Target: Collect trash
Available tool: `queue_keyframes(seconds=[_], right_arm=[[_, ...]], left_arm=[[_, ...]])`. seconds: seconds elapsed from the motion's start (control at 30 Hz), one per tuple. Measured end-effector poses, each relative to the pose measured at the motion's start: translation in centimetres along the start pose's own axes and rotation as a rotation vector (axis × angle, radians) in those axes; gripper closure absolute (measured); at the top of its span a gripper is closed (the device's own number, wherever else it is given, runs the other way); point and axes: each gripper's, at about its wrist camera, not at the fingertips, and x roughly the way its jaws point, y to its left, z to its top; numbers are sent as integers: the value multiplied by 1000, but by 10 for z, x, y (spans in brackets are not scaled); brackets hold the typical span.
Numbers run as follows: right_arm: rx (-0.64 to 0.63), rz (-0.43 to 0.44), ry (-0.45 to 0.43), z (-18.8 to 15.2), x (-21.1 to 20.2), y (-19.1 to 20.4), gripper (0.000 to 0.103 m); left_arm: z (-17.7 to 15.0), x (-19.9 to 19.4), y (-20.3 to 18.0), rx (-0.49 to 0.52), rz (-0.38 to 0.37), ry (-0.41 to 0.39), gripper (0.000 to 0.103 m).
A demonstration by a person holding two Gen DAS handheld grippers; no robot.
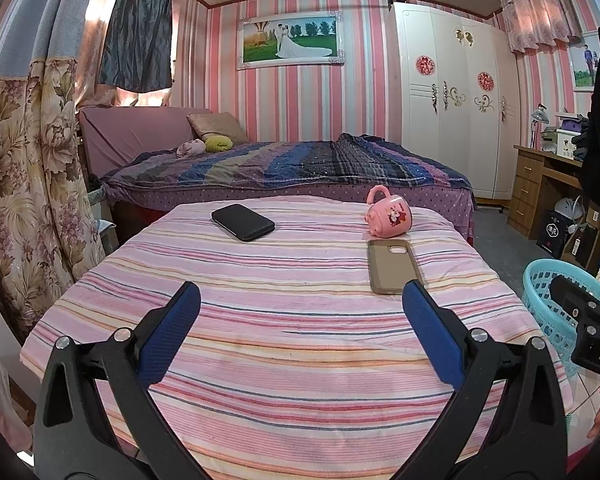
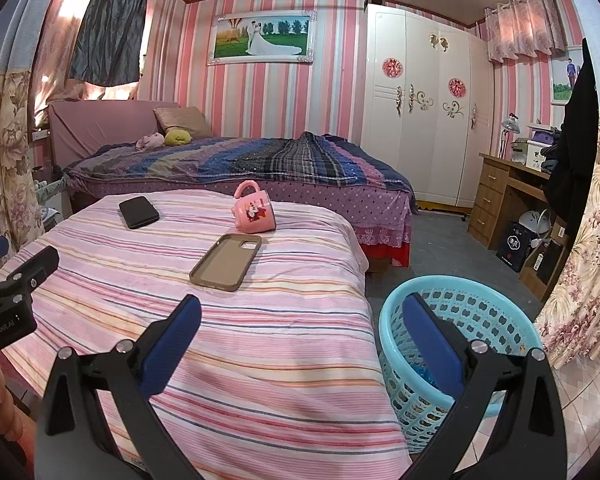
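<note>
Striped pink cloth (image 1: 300,340) covers the foreground surface across the lower centre of the frame. On it, upper left: a black phone (image 1: 243,222), lying flat. Upper right: a pink mug (image 1: 389,213), tipped on its side, handle uppermost. Just below the mug, apart from it: a tan phone case (image 1: 392,266), hollow side up. Behind, mid-frame: a bed (image 1: 284,168) with dark striped bedding. Framed photograph (image 1: 290,40) on the striped wall, top centre. White wardrobe (image 1: 452,92) at right; wooden desk (image 1: 540,184) at far right; floral curtain (image 1: 28,184) at left.
</note>
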Motion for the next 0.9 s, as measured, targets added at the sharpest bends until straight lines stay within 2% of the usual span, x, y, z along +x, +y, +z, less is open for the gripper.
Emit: queue_keyframes(seconds=[0.9], right_arm=[[-10,-7,-5,0,0,-2,5]], left_arm=[[-1,0,0,2,2,2,5]])
